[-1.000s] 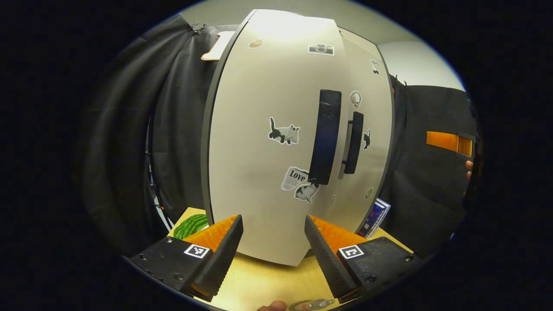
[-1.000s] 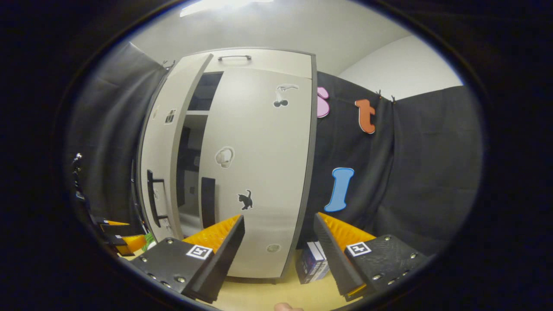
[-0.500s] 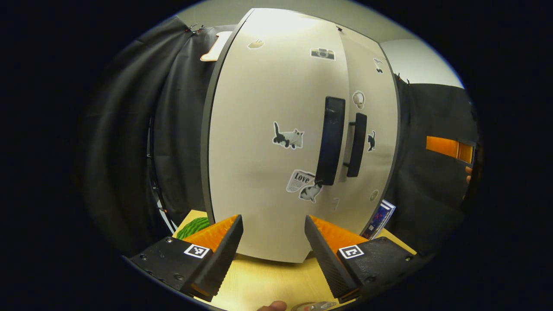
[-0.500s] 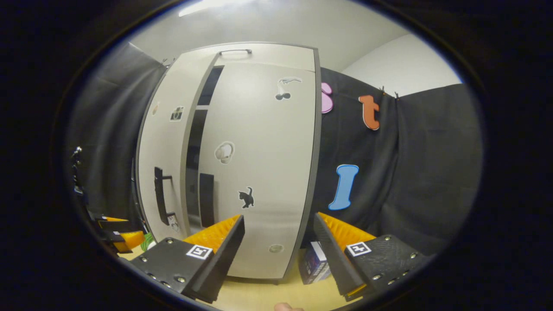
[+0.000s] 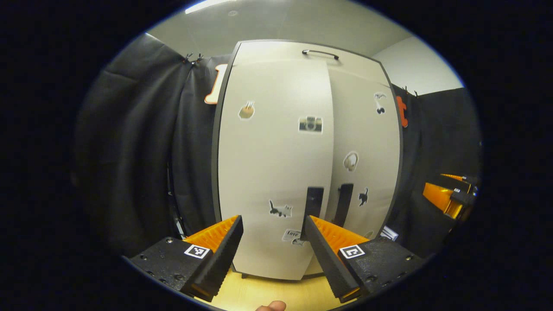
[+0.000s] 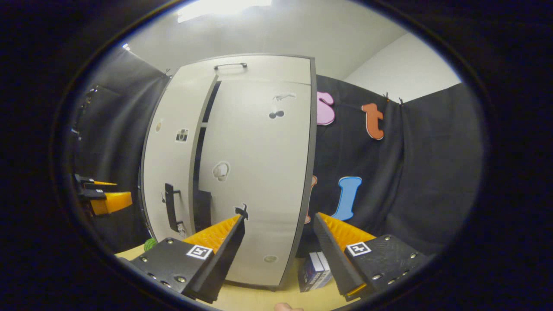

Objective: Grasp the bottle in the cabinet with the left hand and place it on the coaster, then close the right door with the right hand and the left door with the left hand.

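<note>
Both pale cabinet doors (image 5: 276, 172) look nearly shut, a thin dark gap left, so it's the last step; left gripper (image 5: 272, 250) and right gripper (image 6: 278, 255) hang spread apart, empty, and the left door wants one more nudge; can't spot the bottle.

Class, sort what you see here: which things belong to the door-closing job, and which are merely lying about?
Belong to the job:
left door
right door
left door handle
right door handle
left tongs, open
right tongs, open

Lying about:
small box beside the cabinet
green round thing on the table
stickers on the doors
</note>
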`<state>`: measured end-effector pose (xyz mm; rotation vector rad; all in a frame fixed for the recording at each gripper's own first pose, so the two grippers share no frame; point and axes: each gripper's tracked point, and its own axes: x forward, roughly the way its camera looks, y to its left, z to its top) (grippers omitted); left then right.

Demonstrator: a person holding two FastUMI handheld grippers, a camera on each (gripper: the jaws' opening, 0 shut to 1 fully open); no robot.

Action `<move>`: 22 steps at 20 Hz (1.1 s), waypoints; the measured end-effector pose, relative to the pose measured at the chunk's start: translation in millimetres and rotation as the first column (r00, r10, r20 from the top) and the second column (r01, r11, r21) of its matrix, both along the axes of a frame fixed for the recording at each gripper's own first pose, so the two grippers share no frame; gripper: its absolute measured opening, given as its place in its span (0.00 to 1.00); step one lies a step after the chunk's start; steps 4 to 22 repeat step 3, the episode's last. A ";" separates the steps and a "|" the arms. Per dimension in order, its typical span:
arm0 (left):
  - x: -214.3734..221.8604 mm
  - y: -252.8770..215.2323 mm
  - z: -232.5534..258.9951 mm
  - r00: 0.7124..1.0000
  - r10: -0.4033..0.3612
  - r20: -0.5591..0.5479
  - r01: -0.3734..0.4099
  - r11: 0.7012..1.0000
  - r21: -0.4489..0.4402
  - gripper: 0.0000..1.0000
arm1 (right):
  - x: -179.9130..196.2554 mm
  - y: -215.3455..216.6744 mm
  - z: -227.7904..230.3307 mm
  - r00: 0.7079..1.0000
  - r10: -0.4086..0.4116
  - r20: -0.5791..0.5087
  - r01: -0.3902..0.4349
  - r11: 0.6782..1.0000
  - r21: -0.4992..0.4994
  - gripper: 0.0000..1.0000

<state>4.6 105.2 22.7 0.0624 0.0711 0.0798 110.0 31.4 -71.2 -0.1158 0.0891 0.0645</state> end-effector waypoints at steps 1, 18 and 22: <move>-2.8 -10.3 17.6 1.000 0.008 0.026 -0.008 1.000 -0.002 0.93 | -1.9 -4.9 12.4 1.000 0.014 0.020 -0.014 1.000 0.009 0.97; -12.1 -32.5 43.2 0.998 0.025 0.059 -0.025 1.000 0.006 0.94 | -6.4 -19.4 31.6 0.998 0.033 0.045 -0.033 0.999 0.014 0.92; -12.1 -32.5 43.2 0.998 0.025 0.059 -0.025 1.000 0.006 0.94 | -6.4 -19.4 31.6 0.998 0.033 0.045 -0.033 0.999 0.014 0.92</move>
